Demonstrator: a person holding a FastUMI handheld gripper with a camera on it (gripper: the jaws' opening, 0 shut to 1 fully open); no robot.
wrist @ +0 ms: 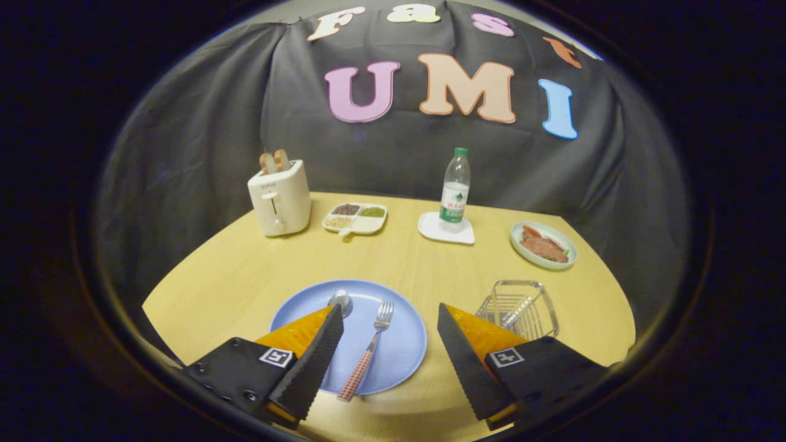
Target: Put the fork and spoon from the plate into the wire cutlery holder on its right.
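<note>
hand-held gripper (pixel 388 344): open, empty, straddling fork (pixel 367 351) for likely pickup
spoon (pixel 340 302): on plate (pixel 402 344)
holder (pixel 521 309): tabletop's near right edge

**Round wooden table, set with seven things**

The pale wooden table (pixel 245 276) carries a blue plate (pixel 399 350) between the fingers and a wire cutlery holder (pixel 522 307) just beyond the right finger. Far beyond stand a white toaster (pixel 279 199), divided snack tray (pixel 356 219), white coaster (pixel 433 230) and green meat plate (pixel 543 245).
</note>
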